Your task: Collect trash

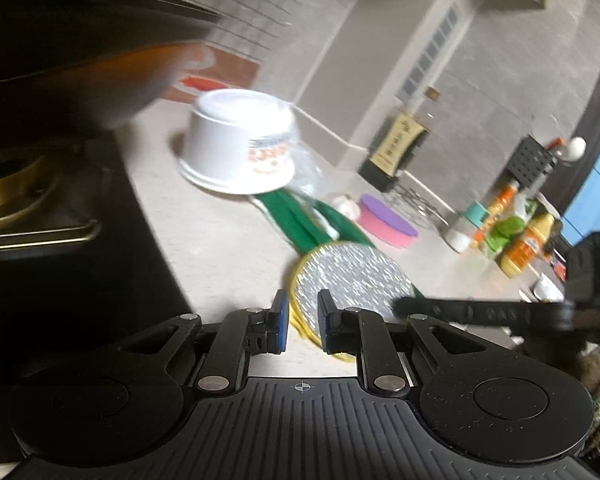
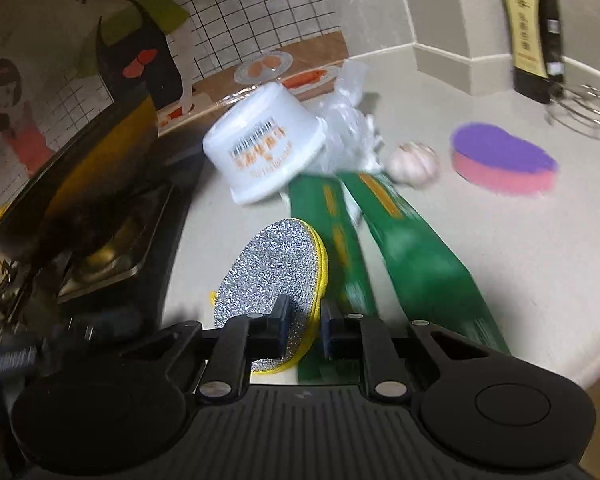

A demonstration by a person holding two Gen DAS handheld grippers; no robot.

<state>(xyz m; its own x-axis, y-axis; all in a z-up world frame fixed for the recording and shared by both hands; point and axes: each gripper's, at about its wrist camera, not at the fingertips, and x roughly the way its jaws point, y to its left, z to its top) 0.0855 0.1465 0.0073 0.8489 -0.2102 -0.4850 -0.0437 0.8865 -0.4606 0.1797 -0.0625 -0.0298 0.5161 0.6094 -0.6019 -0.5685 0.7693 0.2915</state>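
Note:
A white paper bowl [image 1: 238, 146] lies upside down on the pale counter [image 1: 220, 248], with crumpled clear plastic [image 2: 350, 132] beside it. Green wrappers [image 2: 404, 240] stretch from the bowl toward me. A round silver scrub pad [image 2: 270, 284] with a yellow rim lies in front. My left gripper [image 1: 302, 320] hovers just short of the pad [image 1: 352, 280], jaws a narrow gap apart, empty. My right gripper [image 2: 304, 326] is over the pad's near edge, jaws a narrow gap apart, and nothing is clearly clamped. The right gripper's finger shows in the left wrist view [image 1: 480, 314].
A black stove [image 1: 72, 240] with a dark wok [image 1: 80, 40] stands to the left. A garlic bulb [image 2: 414, 162], a pink and purple sponge [image 2: 504, 160], a dark bottle [image 2: 534, 40], a wire rack [image 2: 584, 112] and condiment bottles [image 1: 516, 236] sit to the right.

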